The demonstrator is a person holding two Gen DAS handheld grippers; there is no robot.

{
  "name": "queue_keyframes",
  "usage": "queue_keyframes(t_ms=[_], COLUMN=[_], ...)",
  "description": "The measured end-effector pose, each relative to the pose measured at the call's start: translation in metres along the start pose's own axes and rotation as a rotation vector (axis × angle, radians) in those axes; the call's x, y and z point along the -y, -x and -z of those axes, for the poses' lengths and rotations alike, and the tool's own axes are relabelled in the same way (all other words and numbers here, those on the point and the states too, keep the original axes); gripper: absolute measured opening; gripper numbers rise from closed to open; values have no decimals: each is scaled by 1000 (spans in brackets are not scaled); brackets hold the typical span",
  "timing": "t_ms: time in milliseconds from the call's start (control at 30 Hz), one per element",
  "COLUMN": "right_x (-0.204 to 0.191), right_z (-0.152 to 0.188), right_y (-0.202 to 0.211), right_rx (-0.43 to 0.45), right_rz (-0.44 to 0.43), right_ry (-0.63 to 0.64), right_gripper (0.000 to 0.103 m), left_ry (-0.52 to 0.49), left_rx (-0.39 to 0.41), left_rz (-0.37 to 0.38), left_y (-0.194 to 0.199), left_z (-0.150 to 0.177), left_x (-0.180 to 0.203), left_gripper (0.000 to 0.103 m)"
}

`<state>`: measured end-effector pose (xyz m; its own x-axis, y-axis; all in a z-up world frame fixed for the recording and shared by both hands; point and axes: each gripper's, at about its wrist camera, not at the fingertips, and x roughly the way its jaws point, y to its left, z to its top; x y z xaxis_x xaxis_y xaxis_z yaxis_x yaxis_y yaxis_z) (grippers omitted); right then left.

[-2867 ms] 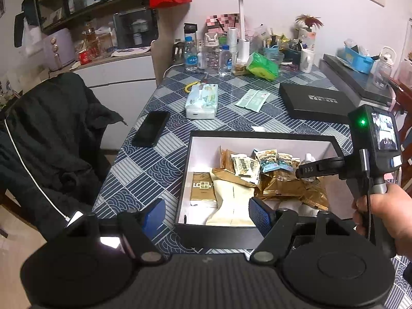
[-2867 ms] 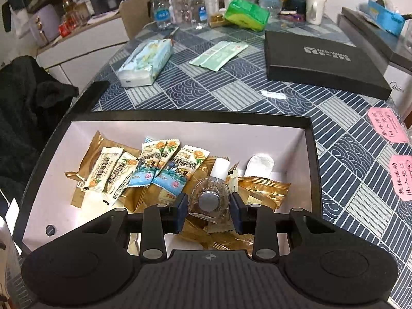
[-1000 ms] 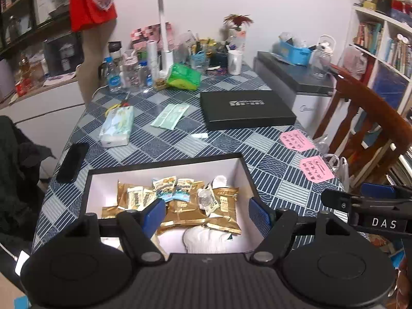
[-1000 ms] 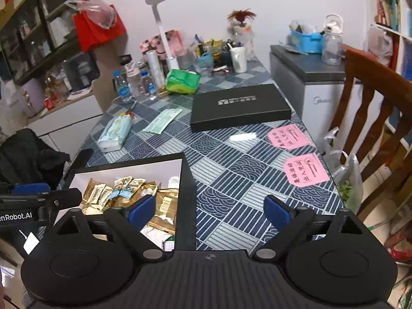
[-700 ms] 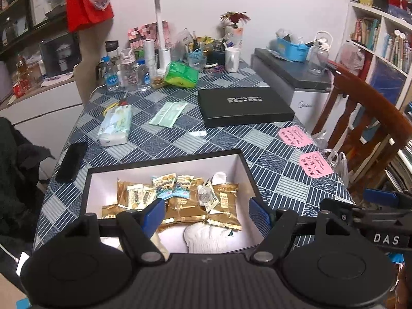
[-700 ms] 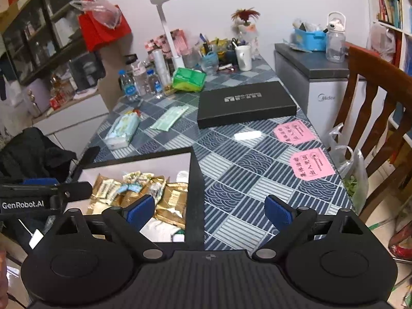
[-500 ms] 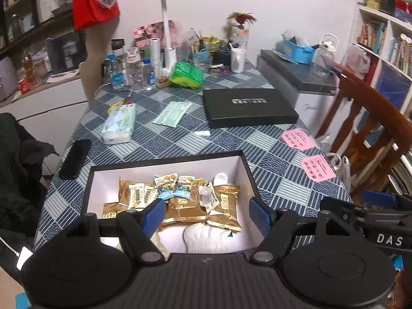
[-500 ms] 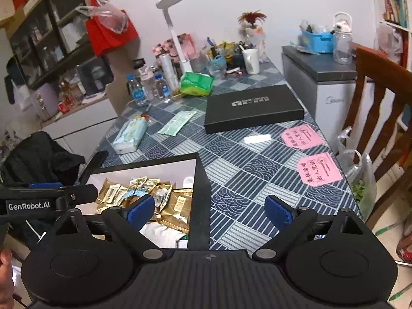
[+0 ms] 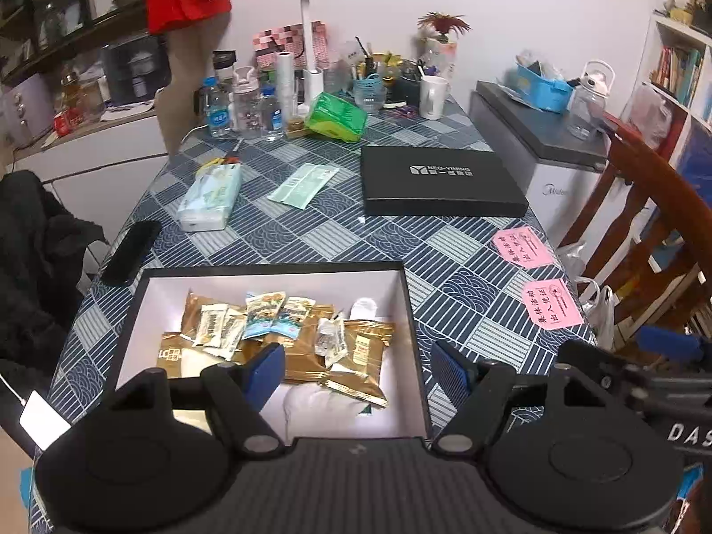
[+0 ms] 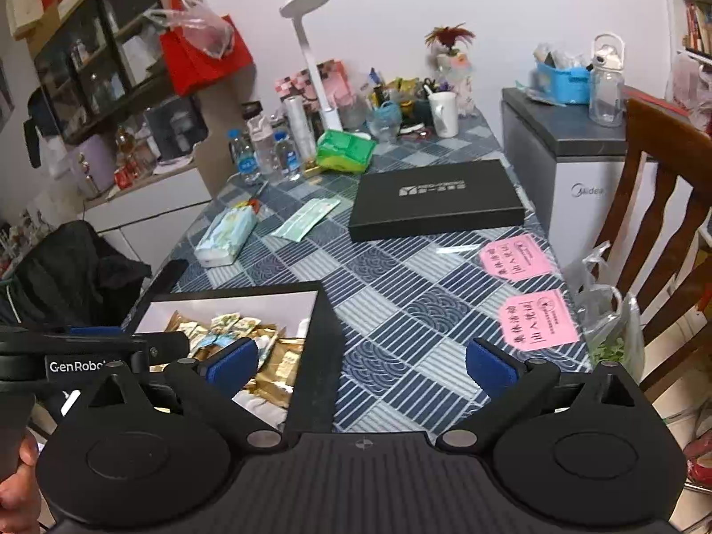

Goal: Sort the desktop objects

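Lower centre of the left wrist view: the left gripper (image 9: 356,362) is hovering above the near end of the open box (image 9: 416,338), its jaws spread wide and gripping nothing.
Lower centre of the right wrist view: the right gripper (image 10: 361,362) is hanging over the box's right wall and the patterned table (image 10: 391,293), its jaws also spread wide and holding nothing.
Box contents: gold packets (image 9: 362,356), white and blue snack sachets (image 9: 262,311) and a small clear bottle (image 9: 329,336) are lying piled together inside the white-lined box; something white (image 9: 320,405) is lying at its near end.
Box lid: the flat black lid (image 9: 438,180) is lying on the table in the upper middle of the left view, well apart from the box.
Left of frame: a tissue pack (image 9: 211,198) and a green-white packet (image 9: 305,184) are lying beyond the box, and a dark phone (image 9: 131,251) is lying at the table's left edge, near the box's far left corner.
Right of frame: two pink notes (image 9: 536,271) are lying on the table beside the box's right side, near a wooden chair (image 9: 658,204).
Far end of table: bottles (image 9: 242,107), a green bag (image 9: 338,118), a white mug (image 9: 432,97) and a desk lamp (image 9: 311,22) are standing crowded together.
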<state>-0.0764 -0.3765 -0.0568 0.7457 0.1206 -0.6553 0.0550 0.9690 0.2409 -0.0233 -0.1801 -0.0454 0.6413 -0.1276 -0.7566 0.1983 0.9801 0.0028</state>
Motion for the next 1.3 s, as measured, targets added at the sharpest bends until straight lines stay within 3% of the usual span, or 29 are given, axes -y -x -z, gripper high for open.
queue_keyframes(t_ms=[533, 1300], right_x=[22, 29], right_z=[11, 13], right_y=[-9, 1], right_rx=[-30, -3], right_rz=[23, 63], right_ry=[-70, -126], right_gripper=[103, 103], left_ry=[41, -41], left_rx=[-41, -48], left_rz=[-32, 5], left_y=[-14, -19], left_z=[-1, -8], left_x=[-12, -6], left_gripper=[86, 86])
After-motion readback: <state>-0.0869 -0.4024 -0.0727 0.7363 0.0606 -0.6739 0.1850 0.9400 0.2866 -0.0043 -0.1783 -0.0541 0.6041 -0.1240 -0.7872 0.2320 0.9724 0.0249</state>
